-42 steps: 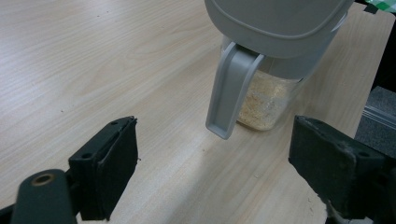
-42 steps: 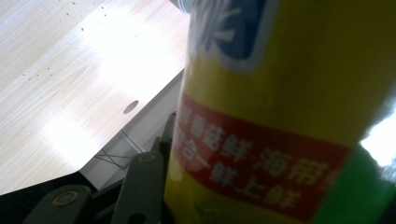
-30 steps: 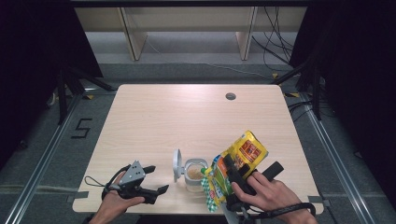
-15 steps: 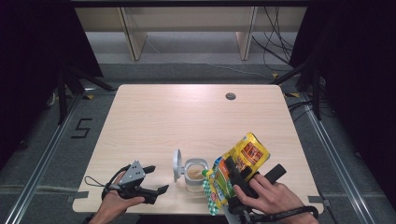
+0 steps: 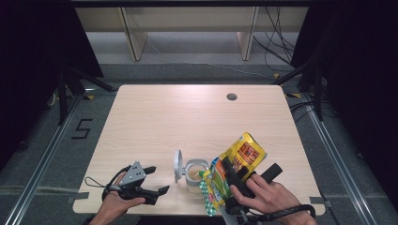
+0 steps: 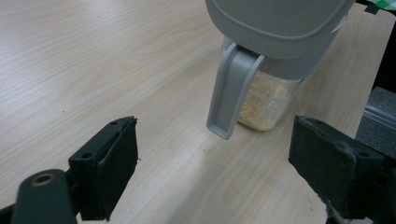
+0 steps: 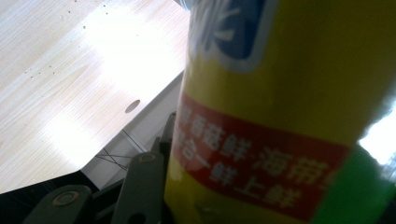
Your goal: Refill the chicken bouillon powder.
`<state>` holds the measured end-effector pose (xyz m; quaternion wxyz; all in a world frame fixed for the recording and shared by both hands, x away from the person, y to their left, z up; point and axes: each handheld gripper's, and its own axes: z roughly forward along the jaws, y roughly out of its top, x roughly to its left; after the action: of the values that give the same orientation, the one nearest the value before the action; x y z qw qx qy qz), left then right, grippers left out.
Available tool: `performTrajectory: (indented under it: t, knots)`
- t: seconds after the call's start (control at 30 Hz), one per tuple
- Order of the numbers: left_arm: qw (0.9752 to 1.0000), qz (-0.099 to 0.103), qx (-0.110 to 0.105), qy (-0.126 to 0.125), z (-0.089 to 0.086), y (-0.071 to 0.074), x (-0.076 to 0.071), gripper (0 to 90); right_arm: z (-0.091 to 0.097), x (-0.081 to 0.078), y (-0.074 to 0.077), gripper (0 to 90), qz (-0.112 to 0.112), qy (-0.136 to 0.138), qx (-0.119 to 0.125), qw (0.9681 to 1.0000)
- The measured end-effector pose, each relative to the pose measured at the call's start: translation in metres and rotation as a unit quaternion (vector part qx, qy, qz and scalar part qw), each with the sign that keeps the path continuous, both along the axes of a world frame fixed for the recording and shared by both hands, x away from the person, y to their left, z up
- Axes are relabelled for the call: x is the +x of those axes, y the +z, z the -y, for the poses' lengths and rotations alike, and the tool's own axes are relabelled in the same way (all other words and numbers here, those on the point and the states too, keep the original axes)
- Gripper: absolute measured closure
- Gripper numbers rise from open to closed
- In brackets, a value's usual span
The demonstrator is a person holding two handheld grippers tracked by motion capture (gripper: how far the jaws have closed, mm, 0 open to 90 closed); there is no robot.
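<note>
A clear jar (image 5: 194,175) with beige granules in it stands near the table's front edge, its grey lid (image 5: 178,164) flipped open to the left. In the left gripper view the jar (image 6: 268,100) and its lid (image 6: 275,25) are close ahead, between the lines of the jaws and apart from them. My left gripper (image 5: 158,179) rests on the table left of the jar, open and empty. My right gripper (image 5: 225,180) is shut on a yellow snack bag (image 5: 241,157), held tilted with its lower end beside the jar's mouth. The bag (image 7: 289,116) is right in front of the right gripper's camera, beside one finger (image 7: 140,191).
The light wooden table (image 5: 187,122) has a round cable hole (image 5: 231,97) at the back right. Its right edge (image 5: 300,154) is close to my right hand (image 5: 265,194). Dark floor and metal rails surround the table; shelf legs stand behind it.
</note>
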<state>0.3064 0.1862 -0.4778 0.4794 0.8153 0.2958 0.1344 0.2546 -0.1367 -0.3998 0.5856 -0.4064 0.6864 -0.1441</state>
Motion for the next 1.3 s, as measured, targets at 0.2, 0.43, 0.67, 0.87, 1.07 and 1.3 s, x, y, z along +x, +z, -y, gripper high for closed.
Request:
performTrajectory:
  t: [0.2,0.43,0.67,0.87,1.07,1.3]
  knots:
    - [1.0,-0.003,-0.005,0.005,0.001,0.0,-0.001,15.2,-0.001,0.003,0.001,62.5,0.001,0.005,-0.002,1.0]
    - [1.0,-0.002,-0.009,0.002,0.001,0.0,-0.001,15.1,0.003,0.005,0.003,62.5,0.0,-0.003,-0.005,1.0]
    - [0.9999,-0.002,-0.011,0.004,0.001,0.0,-0.001,15.1,0.008,0.003,0.003,62.5,0.0,-0.012,0.001,0.9999]
    - [1.0,0.006,-0.003,-0.003,0.0,0.001,0.0,15.1,0.01,-0.003,0.001,62.5,-0.002,-0.009,-0.001,1.0]
    - [1.0,0.007,-0.002,-0.005,0.0,0.001,0.0,15.2,0.009,-0.003,0.001,63.2,-0.003,-0.008,-0.001,1.0]
    - [1.0,0.008,-0.003,-0.005,0.0,0.001,0.0,15.1,0.003,-0.002,0.001,63.2,-0.005,-0.003,0.003,1.0]
